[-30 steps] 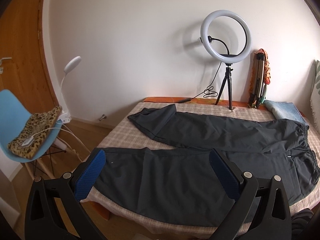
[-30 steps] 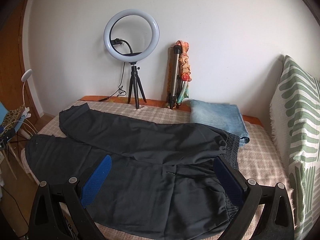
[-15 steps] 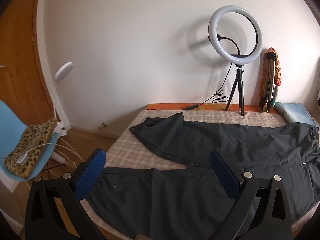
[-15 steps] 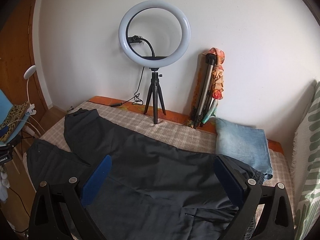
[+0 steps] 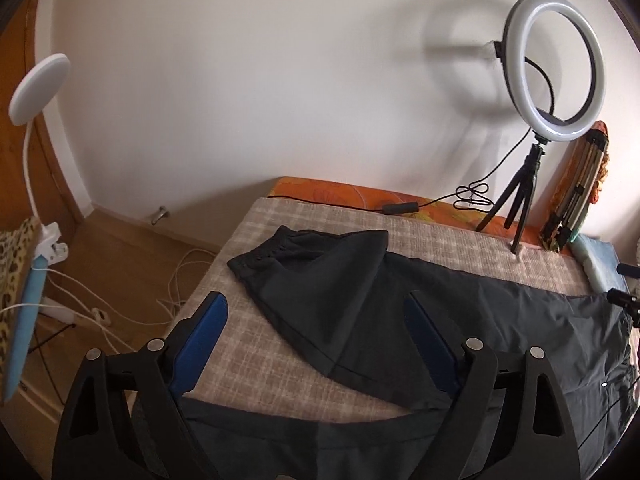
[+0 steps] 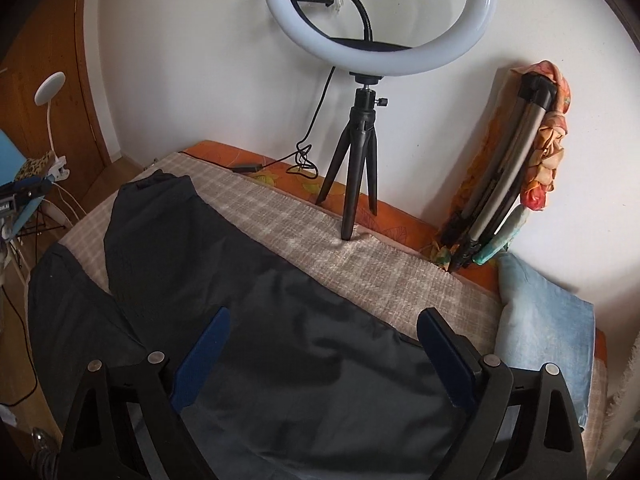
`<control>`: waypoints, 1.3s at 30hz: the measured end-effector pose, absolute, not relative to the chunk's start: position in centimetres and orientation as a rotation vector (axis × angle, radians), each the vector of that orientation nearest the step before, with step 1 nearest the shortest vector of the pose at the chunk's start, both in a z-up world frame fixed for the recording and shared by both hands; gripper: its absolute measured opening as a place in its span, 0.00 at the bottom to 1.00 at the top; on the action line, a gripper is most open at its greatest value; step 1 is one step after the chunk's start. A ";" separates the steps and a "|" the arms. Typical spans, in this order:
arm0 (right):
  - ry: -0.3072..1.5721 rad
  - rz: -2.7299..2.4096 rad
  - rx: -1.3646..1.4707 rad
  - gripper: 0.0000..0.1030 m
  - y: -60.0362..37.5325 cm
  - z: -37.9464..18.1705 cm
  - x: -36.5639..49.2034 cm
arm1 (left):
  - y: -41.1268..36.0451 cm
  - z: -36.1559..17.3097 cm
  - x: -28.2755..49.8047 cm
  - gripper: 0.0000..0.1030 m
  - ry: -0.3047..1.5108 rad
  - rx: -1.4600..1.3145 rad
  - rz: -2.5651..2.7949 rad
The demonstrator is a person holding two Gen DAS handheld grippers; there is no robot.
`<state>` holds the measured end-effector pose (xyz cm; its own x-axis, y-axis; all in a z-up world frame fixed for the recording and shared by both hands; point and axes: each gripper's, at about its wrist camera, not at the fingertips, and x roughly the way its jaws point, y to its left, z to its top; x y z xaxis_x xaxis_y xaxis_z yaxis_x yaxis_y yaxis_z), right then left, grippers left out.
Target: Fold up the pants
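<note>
White wall backs a bed (image 5: 256,356) covered in a beige checked blanket, with an orange sheet edge along the wall; on it we see the dark pants (image 5: 360,292) spread flat, both legs reaching toward the bed's left end. We hold the left gripper (image 5: 316,312) low over the nearer leg and the cuff of the farther one, its blue-padded fingers (image 5: 200,336) spread wide with nothing between them; the right gripper (image 6: 322,332) hovers above the upper part of the pants (image 6: 280,344), jaws likewise wide apart and empty. A ring light (image 6: 378,20) on a small tripod stands on the bed's far edge; a folded tripod (image 6: 504,176) leans on the wall beside folded jeans (image 6: 548,332).
</note>
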<state>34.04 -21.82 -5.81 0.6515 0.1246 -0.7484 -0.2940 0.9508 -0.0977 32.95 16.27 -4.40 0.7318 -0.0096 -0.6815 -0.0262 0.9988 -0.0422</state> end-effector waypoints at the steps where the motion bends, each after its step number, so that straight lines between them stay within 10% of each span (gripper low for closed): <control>1: 0.844 0.248 -0.220 0.89 -22.0 -6.5 35.0 | 16.5 -4.8 34.5 0.84 0.768 -0.056 0.011; 9: 0.923 0.301 -0.272 0.87 -23.1 -12.2 40.7 | 17.7 -10.9 45.4 0.66 0.966 -0.199 0.066; 31: 1.060 0.496 -0.287 0.91 -23.3 -19.6 45.8 | 19.8 -18.4 54.7 0.65 1.068 -0.137 0.190; 39: 1.054 0.492 -0.289 0.84 -22.5 -19.9 45.8 | 18.3 -18.0 54.6 0.23 1.014 -0.042 0.137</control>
